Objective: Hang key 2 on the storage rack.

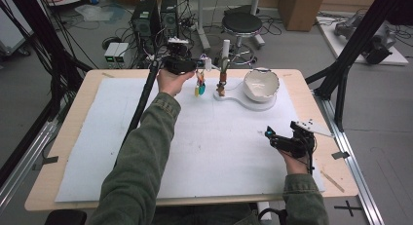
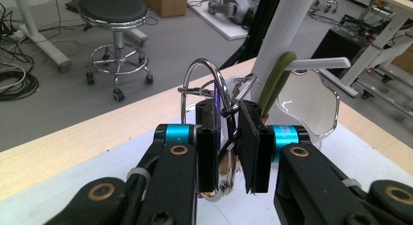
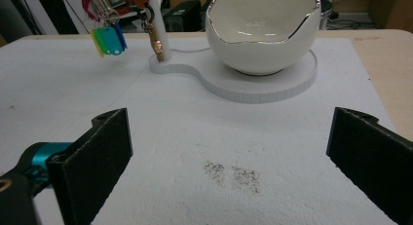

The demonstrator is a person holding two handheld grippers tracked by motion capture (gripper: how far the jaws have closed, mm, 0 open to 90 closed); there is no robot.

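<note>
From the high view, my left gripper point(image 1: 198, 75) hangs a key bunch with coloured tags point(image 1: 200, 87) just left of the white stand point(image 1: 243, 101), whose egg-shaped bowl point(image 1: 261, 84) looks empty. My left gripper view has the pads clamped on the silver key ring point(image 2: 214, 93); I reckon a thin grip could slip or snag on the peg. My right gripper point(image 3: 229, 157) view: jaws wide, holding nothing, nearer me than the stand.

In the left gripper view the key ring point(image 2: 214, 113) is half hidden between the black pads; its lower end is cut off at six o'clock. In the right gripper view the coloured tags point(image 3: 108, 40) run off at twelve o'clock, their hanger unseen.
</note>
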